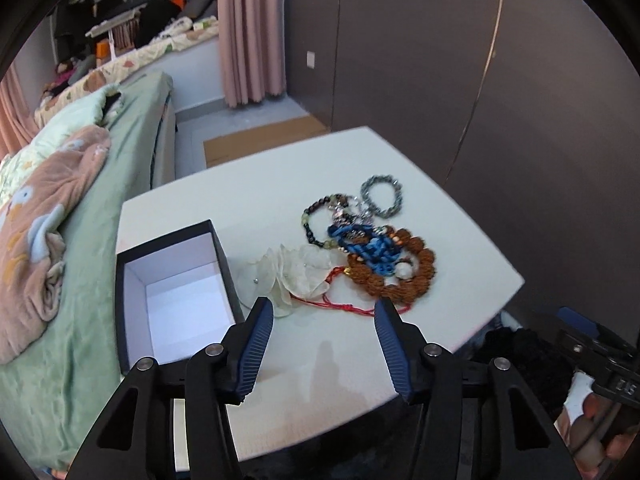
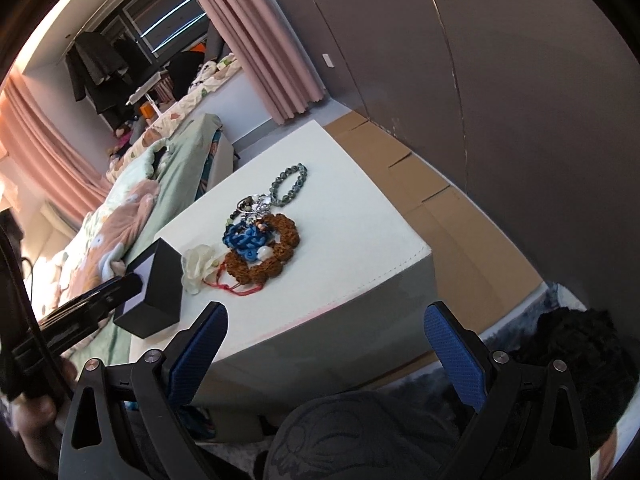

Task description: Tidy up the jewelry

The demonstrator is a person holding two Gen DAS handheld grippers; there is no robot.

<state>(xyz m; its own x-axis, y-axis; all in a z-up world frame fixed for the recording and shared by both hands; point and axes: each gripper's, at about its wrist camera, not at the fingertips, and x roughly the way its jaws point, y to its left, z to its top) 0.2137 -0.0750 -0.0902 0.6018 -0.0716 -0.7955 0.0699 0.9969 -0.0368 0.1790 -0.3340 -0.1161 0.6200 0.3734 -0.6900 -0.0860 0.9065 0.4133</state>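
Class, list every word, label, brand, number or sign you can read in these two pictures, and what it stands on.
Nothing reads clearly.
Pale characters on the black housing at the left wrist view's right edge: too blurred to read.
Black box: no label visible.

Can't make out any readable text, brand or label anywhere. Only candidate: some pale digit-like marks on the black device (image 1: 618, 390) at the right edge of the left wrist view, too blurry to read. Nothing printed on the black box (image 1: 176, 304) either.
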